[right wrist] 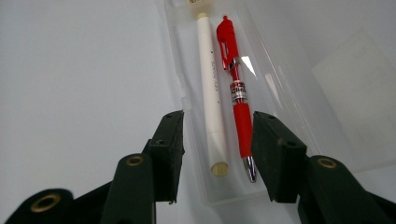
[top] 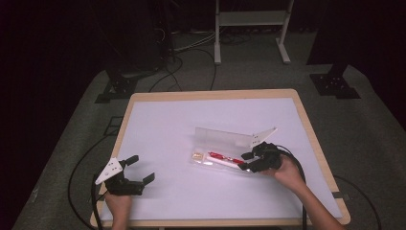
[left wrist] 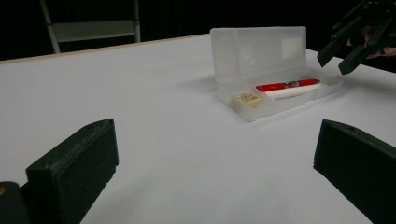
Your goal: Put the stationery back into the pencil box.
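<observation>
A clear plastic pencil case (top: 203, 161) lies open near the middle of the table, its lid (top: 225, 138) standing up behind it. Inside it a red pen (top: 225, 156) and a white pen (top: 221, 162) lie side by side, with a small cream eraser (top: 197, 155) at the left end. My right gripper (top: 246, 161) is at the case's right end. In the right gripper view it (right wrist: 217, 140) is open, its jaws straddling the tips of the white pen (right wrist: 208, 74) and red pen (right wrist: 236, 88) without pressing them. My left gripper (top: 142, 168) rests open at the front left, well apart from the case (left wrist: 275, 108).
The white table top (top: 167, 124) has a wooden rim. Behind it on the grey floor stand a white frame (top: 251, 19), black stand bases (top: 335, 84) and loose cables (top: 191, 62). A cable trails from each gripper off the front edge.
</observation>
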